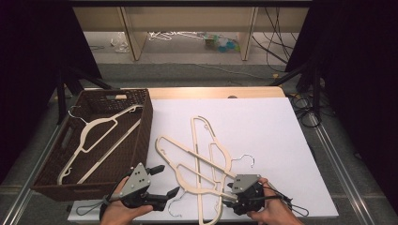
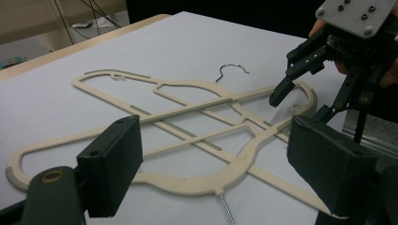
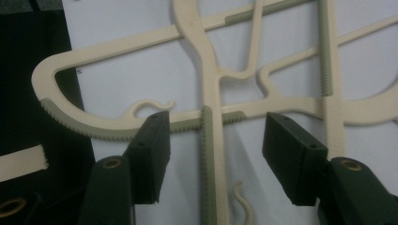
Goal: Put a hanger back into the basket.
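Cream plastic hangers [image 1: 202, 154] lie crossed in a pile on the white table top [image 1: 263, 126]. My right gripper [image 1: 226, 194] is at the pile's near right end, low over it. In the right gripper view its jaws [image 3: 217, 126] straddle one ribbed hanger bar [image 3: 210, 154], with a gap on each side, so it is open. My left gripper [image 1: 169, 179] hovers open near the front edge, left of the pile, holding nothing. The left gripper view looks across the hangers [image 2: 187, 140] toward the right gripper [image 2: 301, 105].
A dark wicker basket [image 1: 141, 136] stands at the left with one cream hanger [image 1: 109, 151] inside. Wire hooks [image 1: 246, 158] stick out of the pile. The table's front edge runs just below both grippers. Beyond the table, cables and shelving legs stand on the floor.
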Tool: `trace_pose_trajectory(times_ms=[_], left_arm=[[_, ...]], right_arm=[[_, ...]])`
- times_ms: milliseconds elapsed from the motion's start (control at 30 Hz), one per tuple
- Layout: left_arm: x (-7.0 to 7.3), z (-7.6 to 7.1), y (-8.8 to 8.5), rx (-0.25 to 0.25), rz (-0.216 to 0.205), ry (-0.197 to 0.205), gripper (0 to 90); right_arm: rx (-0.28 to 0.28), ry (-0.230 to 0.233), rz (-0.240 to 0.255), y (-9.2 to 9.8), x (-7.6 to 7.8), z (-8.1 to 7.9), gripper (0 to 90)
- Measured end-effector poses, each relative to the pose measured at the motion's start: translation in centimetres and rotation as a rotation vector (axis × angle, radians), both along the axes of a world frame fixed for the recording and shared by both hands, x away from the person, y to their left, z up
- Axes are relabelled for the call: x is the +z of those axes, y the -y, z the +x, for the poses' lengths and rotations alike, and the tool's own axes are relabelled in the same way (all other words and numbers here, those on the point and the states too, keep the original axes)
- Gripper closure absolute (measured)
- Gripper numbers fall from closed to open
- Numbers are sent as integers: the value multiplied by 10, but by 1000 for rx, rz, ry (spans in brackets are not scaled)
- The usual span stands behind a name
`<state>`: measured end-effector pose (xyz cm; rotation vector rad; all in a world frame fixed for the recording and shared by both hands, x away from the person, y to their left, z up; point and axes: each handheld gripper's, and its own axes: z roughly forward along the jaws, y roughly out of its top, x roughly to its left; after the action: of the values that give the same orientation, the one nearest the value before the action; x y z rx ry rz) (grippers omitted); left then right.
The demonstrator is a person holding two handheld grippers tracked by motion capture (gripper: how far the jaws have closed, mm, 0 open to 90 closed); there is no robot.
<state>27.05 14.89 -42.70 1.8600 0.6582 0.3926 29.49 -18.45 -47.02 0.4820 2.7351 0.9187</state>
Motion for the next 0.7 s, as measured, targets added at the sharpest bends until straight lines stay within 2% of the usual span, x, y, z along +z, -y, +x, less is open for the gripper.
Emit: trace_pose_trajectory(times_ms=[33,67,200,333,433,467,500,600,700], left_arm=[[0,0,0,3,14,6,186],[0,0,0,1,17,7,187],[0,-1,1,-5,5,4,190],[0,-1,1,-3,20,6,193],[-1,0,0,-8,27,10,194],[-2,0,1,-2,12,0,194],[-2,0,0,-2,16,1,194],[-2,1,-1,1,29,0,195],[-3,2,-1,-3,28,0,196]], right_arm=[[3,-17,-8,-1,0,0,452],[16,-6,-12,-2,-2,2,472],[17,-34,-36,-6,-4,6,520],[26,-46,-55,-8,-5,9,580],[20,-73,-44,-7,-6,11,616],[32,-88,-41,-6,-5,11,636],[27,-91,-44,-6,-5,10,648],[35,-108,-52,-6,-4,10,662],[18,-131,-40,-4,-5,12,666]])
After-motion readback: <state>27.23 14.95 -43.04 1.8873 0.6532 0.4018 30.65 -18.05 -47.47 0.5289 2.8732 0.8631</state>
